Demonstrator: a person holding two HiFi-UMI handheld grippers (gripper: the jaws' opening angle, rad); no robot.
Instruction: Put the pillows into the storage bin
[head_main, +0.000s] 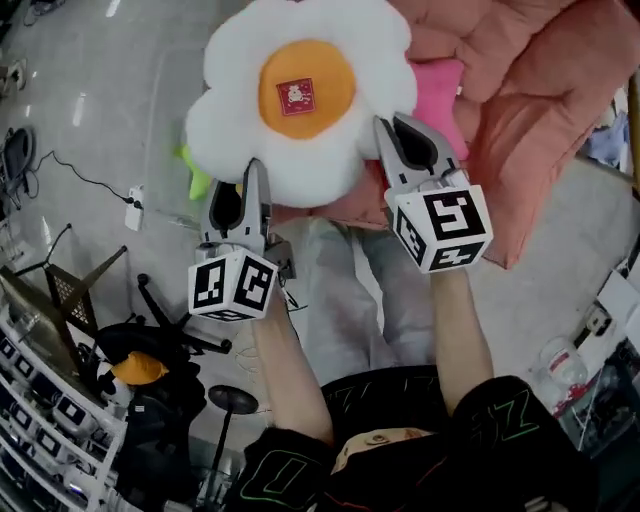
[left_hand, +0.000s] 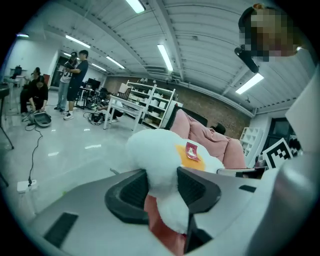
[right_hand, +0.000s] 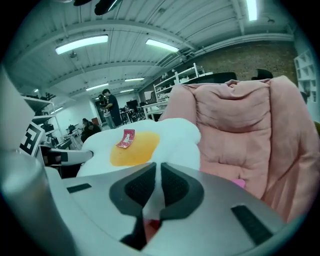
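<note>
A white flower-shaped pillow (head_main: 300, 95) with an orange centre and a small red label hangs in the air, held from below by both grippers. My left gripper (head_main: 240, 195) is shut on a lower-left petal, the thick white plush (left_hand: 162, 192) bulging between its jaws. My right gripper (head_main: 405, 150) is shut on the lower-right edge, with a thin fold of the pillow (right_hand: 155, 192) pinched between its pads. A pink pillow (head_main: 440, 90) shows behind the white one at the right. A green tip (head_main: 198, 180) peeks out under the pillow's left side.
A pink padded armchair (head_main: 520, 110) fills the upper right. A clear plastic storage bin (head_main: 165, 130) stands on the grey floor behind the pillow at the left. Black stands and a wire rack (head_main: 60, 400) crowd the lower left. People (left_hand: 75, 82) stand far off by shelving.
</note>
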